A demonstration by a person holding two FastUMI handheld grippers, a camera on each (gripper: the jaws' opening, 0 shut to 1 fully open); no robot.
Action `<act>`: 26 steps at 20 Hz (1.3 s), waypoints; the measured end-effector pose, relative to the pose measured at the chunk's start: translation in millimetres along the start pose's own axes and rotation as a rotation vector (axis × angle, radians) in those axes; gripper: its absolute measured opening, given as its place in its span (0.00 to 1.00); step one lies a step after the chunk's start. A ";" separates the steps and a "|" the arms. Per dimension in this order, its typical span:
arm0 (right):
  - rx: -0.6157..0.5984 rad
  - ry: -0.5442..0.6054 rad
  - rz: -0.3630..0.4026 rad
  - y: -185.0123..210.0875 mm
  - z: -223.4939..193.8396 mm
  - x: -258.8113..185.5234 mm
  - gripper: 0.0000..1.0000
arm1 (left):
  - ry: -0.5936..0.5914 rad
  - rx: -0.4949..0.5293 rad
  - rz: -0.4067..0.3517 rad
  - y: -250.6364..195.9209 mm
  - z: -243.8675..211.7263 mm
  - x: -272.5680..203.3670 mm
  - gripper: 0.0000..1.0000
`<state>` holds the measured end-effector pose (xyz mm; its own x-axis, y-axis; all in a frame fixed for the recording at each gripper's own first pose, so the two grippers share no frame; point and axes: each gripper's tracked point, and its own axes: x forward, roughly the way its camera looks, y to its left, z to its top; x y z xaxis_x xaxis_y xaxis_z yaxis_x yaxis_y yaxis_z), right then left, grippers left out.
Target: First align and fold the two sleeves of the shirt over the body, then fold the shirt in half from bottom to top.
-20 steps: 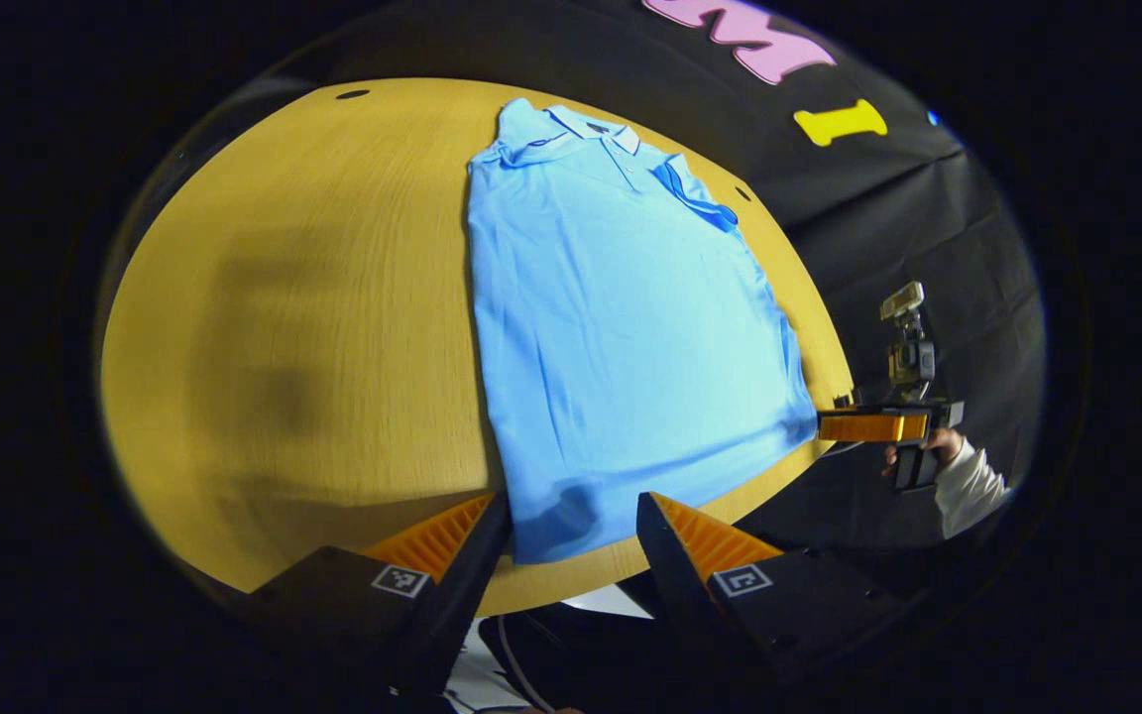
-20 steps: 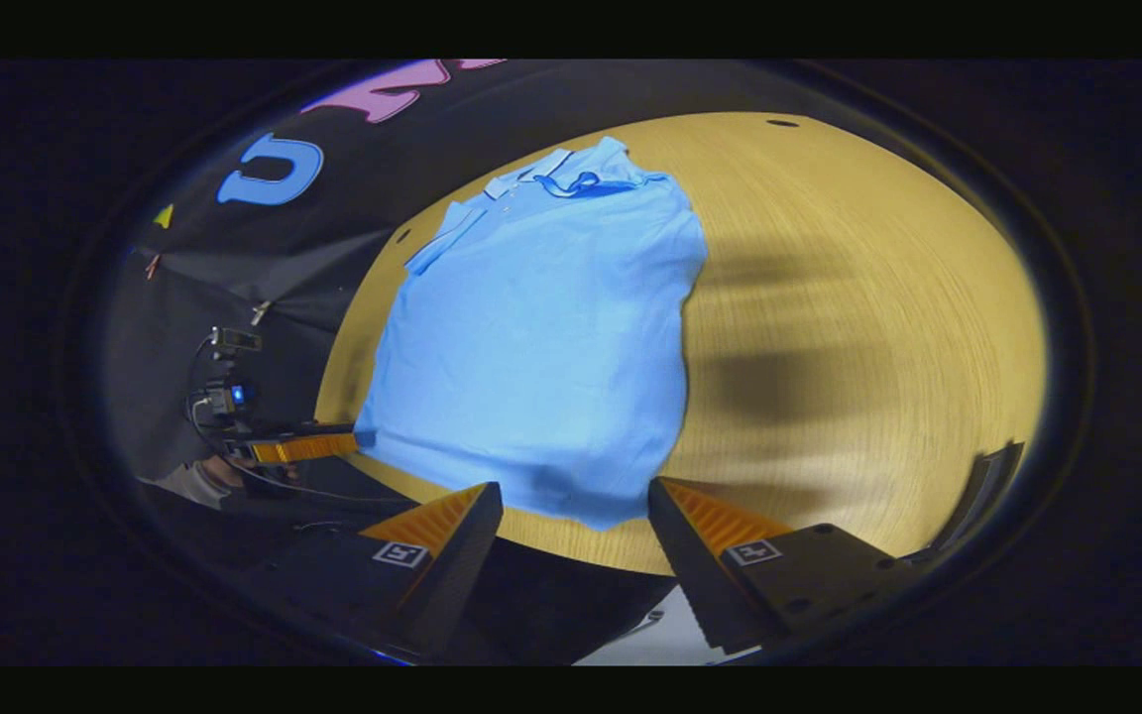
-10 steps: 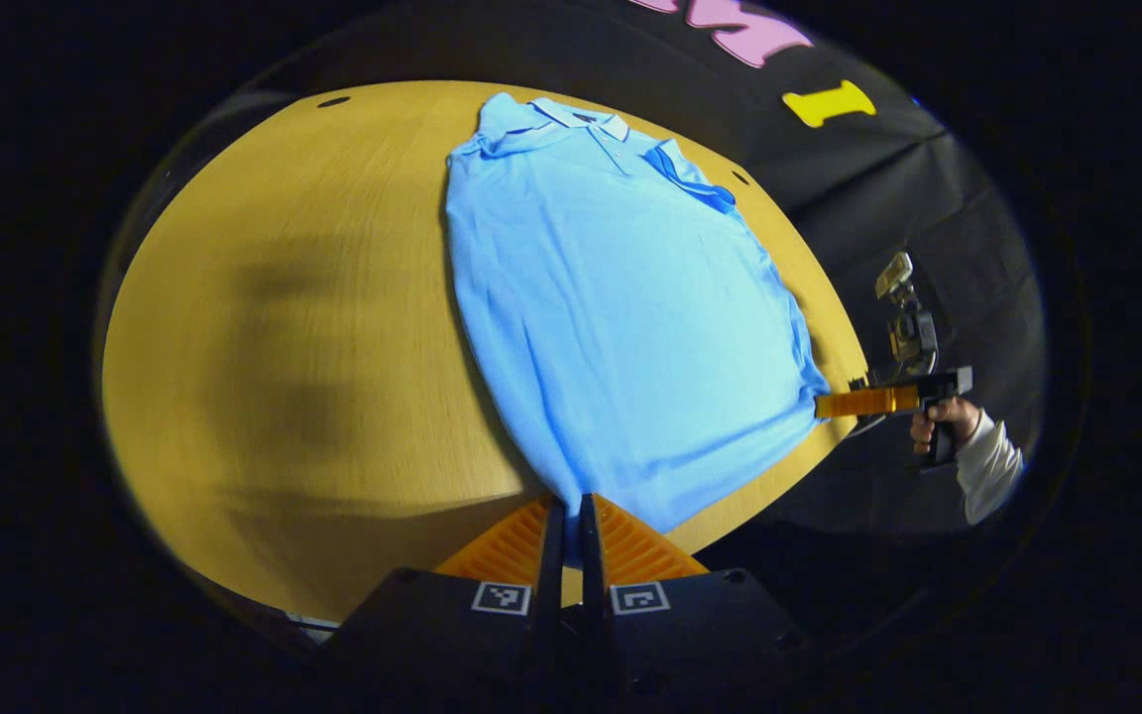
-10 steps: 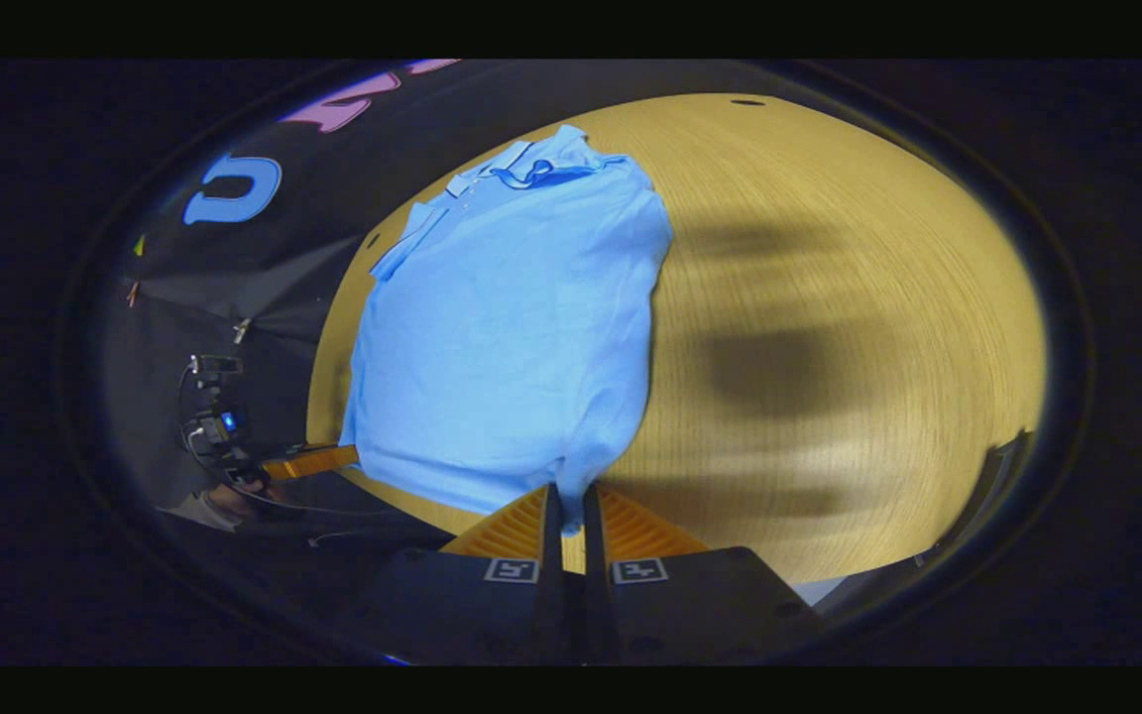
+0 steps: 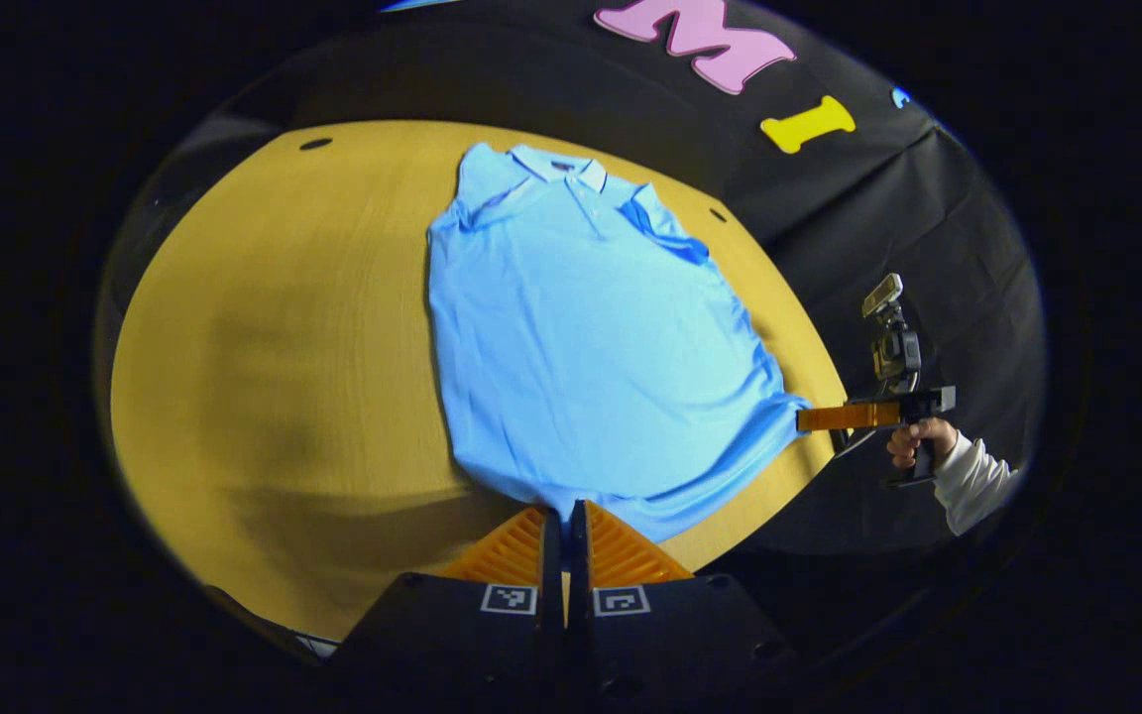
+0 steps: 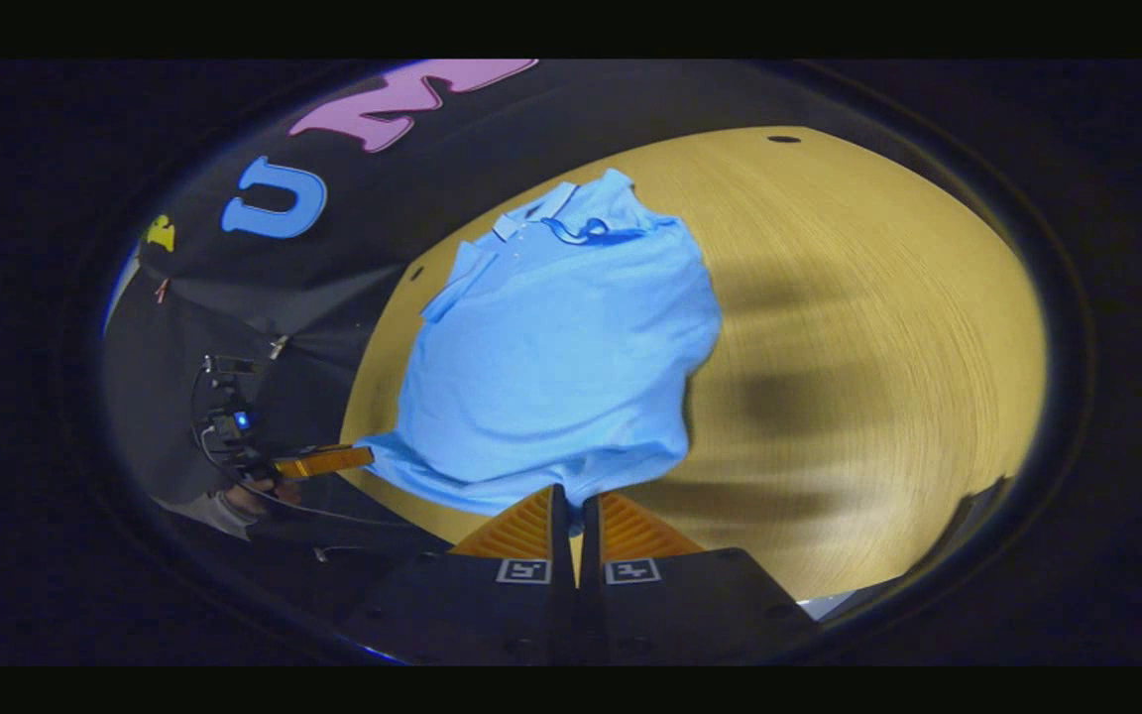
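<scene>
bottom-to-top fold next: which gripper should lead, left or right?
Neither leads; both are equally placed. The left gripper and right gripper are each shut on a bottom corner of the shirt, sleeves already folded in. Likely they lift together toward the collar.

Count: one shirt (image 5: 591, 347) lying on one table (image 5: 284, 347). Two grippers showing: left gripper (image 5: 564, 516) and right gripper (image 6: 571, 501), each pinching the hem. One hand (image 5: 913, 441) with one sleeve (image 5: 972, 481) showing.

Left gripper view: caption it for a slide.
Both tongs, left and right, pinch the hem corners of the light blue polo shirt on the round wooden table.
</scene>
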<state>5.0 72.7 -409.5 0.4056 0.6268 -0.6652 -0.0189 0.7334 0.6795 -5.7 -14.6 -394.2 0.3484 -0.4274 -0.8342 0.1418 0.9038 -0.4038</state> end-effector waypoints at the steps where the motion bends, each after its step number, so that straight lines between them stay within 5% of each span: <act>1: -0.014 -0.024 0.004 4.0 17.4 -2.6 0.05 | -0.034 0.000 -0.003 -0.5 18.4 -2.6 0.06; 9: -0.187 -0.250 -0.010 21.3 218.2 29.9 0.05 | -0.230 0.067 0.073 20.8 206.0 28.1 0.06; 11: -0.209 -0.292 -0.015 23.6 266.0 47.2 0.00 | -0.260 0.088 0.126 38.1 253.9 45.0 0.06; 17: -0.283 -0.379 -0.057 4.3 412.2 132.3 0.10 | -0.237 0.043 0.303 103.3 352.9 139.3 0.06; 19: -0.287 -0.326 -0.125 -33.9 430.1 196.0 0.05 | -0.203 -0.016 0.384 132.8 372.0 193.6 0.06; 22: -0.259 -0.263 -0.133 -47.8 412.4 215.0 0.07 | -0.169 -0.050 0.506 148.1 366.1 210.3 0.06; 23: -0.281 -0.257 -0.151 -54.1 412.1 217.7 0.12 | -0.152 -0.040 0.528 149.7 362.9 213.2 0.08; 26: -0.318 -0.241 -0.148 -52.2 405.1 208.0 0.57 | -0.129 -0.016 0.526 150.6 357.4 211.0 0.27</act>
<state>460.6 58.3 -458.0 0.6265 0.4568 -0.6315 -0.2097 0.8791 0.4280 420.3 39.3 -496.8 0.4798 0.0895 -0.8728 -0.0961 0.9942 0.0491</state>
